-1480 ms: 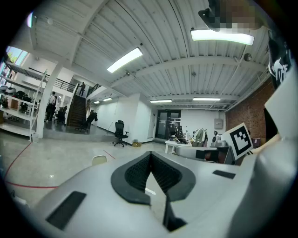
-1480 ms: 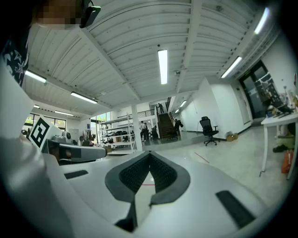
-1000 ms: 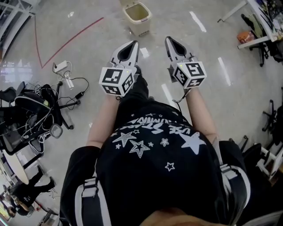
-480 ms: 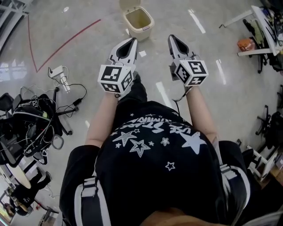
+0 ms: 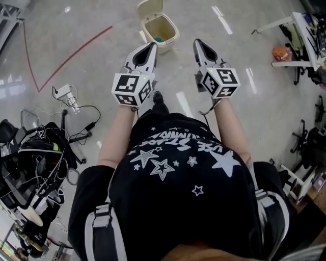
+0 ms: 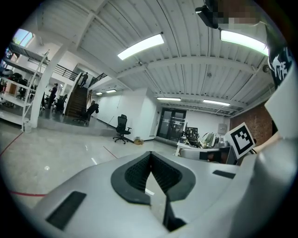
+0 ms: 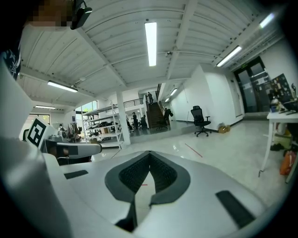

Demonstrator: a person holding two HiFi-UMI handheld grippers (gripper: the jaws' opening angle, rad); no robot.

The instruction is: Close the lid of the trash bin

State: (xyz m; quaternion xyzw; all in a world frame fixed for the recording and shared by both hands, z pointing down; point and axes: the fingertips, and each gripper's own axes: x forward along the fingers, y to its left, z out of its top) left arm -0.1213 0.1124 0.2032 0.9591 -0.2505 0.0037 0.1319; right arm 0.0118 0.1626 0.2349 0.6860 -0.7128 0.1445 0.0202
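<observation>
In the head view a cream trash bin point(image 5: 164, 31) stands on the floor at the top centre. Its lid point(image 5: 150, 7) is tipped up behind the open mouth, and something small and teal lies inside. My left gripper point(image 5: 152, 47) is held out at waist height, just below and left of the bin, jaws together with nothing between them. My right gripper point(image 5: 197, 43) is level with it to the right, also shut and empty. Neither touches the bin. Both gripper views look level across the hall and do not show the bin; the left gripper point(image 6: 150, 154) and right gripper point(image 7: 149, 153) close to a point.
A tangle of cables and an office chair point(image 5: 43, 148) lie at the left, with a power strip point(image 5: 63, 92) above them. A red floor line point(image 5: 74, 53) runs diagonally at upper left. A white desk point(image 5: 298, 23) and chairs point(image 5: 305, 148) stand at the right.
The bin has slid down the head view and nearer the grippers as the person steps toward it. Both grippers keep their pose and stay shut.
</observation>
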